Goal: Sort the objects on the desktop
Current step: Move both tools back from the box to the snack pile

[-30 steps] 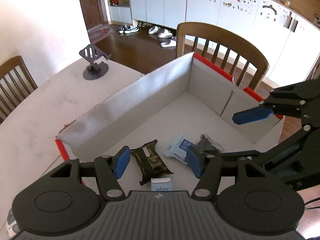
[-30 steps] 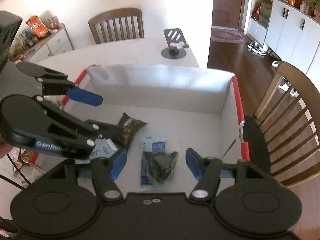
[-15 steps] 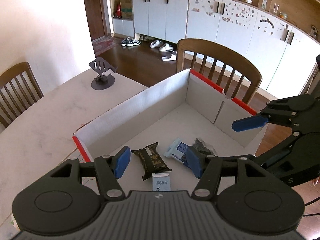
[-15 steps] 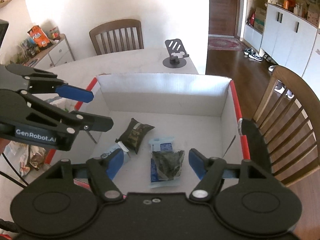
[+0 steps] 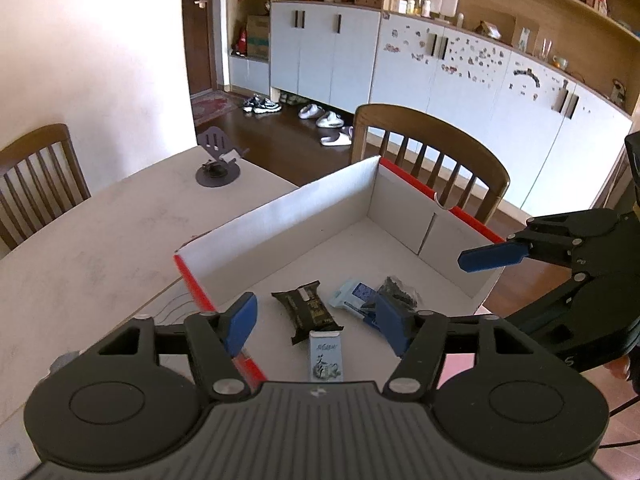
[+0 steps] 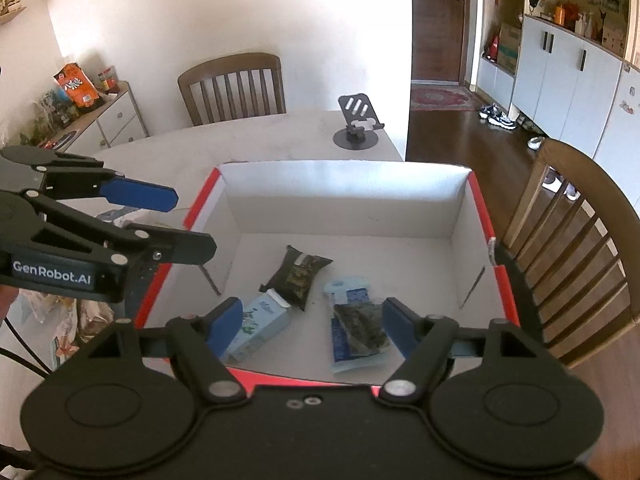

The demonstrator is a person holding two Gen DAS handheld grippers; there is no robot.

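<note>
Cardboard, white inside and red along the rim, is what you are working over: the box (image 6: 424,208) sits on the pale table (image 5: 80,248) with both tools raised above it. Starting at your left, the left gripper (image 5: 316,320) has its jaws spread wide and holds nothing; it hangs over the box's near corner. Just past the left wall, outside the box, some crumpled wrappers (image 6: 60,312) lie on the table (hard to make out, so treat them as unsorted). Inside, from left to right in the right wrist view, lie a small pale-blue carton (image 6: 260,328), a dark snack packet (image 6: 298,274), and a clear pouch with dark contents (image 6: 358,330) lying on a light-blue backing. Your right gripper (image 6: 312,326) is likewise wide open and empty, poised above the carton and the pouch.

Watch the two tools: they are near each other over a small box, and a reach across could knock fingers together. The pouch looks thin and slippery, so a shallow pinch may slide off. Coming down near the rim risks catching the wall and dragging the light box. Further back, a phone stand (image 6: 356,128) sits well apart.
</note>
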